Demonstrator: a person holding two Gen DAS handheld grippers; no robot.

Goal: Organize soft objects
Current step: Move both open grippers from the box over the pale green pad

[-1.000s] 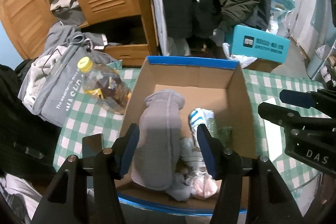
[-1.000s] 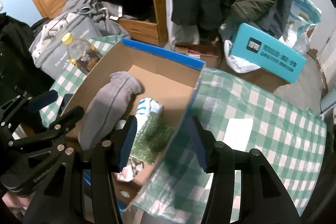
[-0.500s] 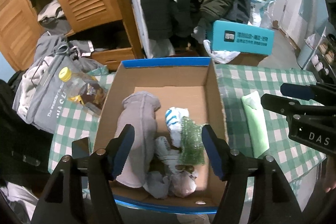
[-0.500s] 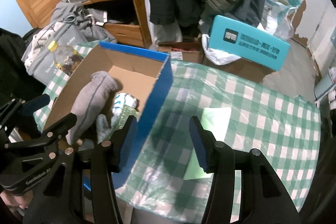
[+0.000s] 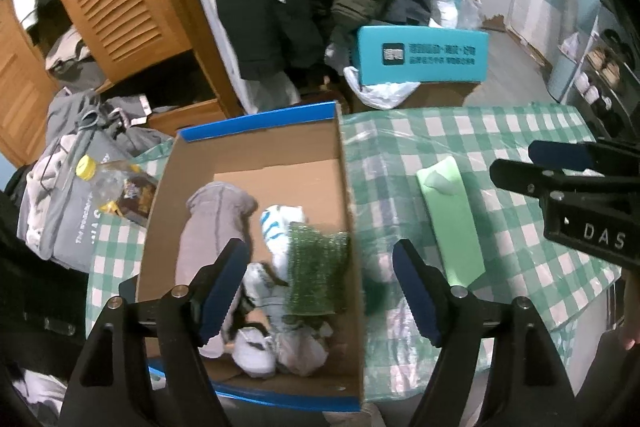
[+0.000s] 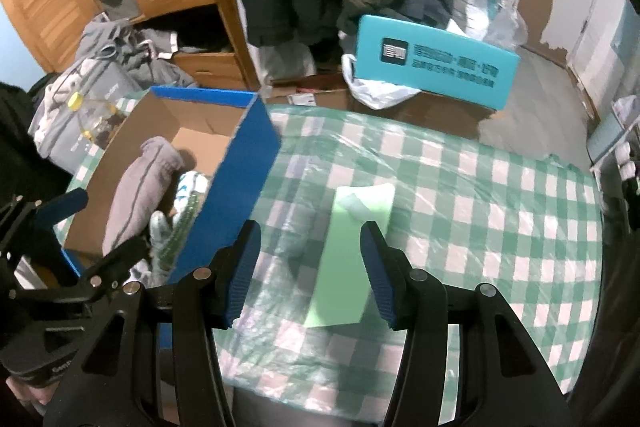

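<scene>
Green sponge [image 6: 352, 259] on tablecloth, framed between right tongs [image 6: 310, 277].

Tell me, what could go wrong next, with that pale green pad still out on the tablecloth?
1. The green pad lies flat on the slippery-looking plastic-covered tablecloth; the right gripper, open above it, could push it along or pinch the plastic cover with it.
2. The cardboard box stands close beside that gripper, so a sideways swing could knock its blue wall.
3. The box already holds a grey mitten and other items, so the pad may end up perched on top.
</scene>
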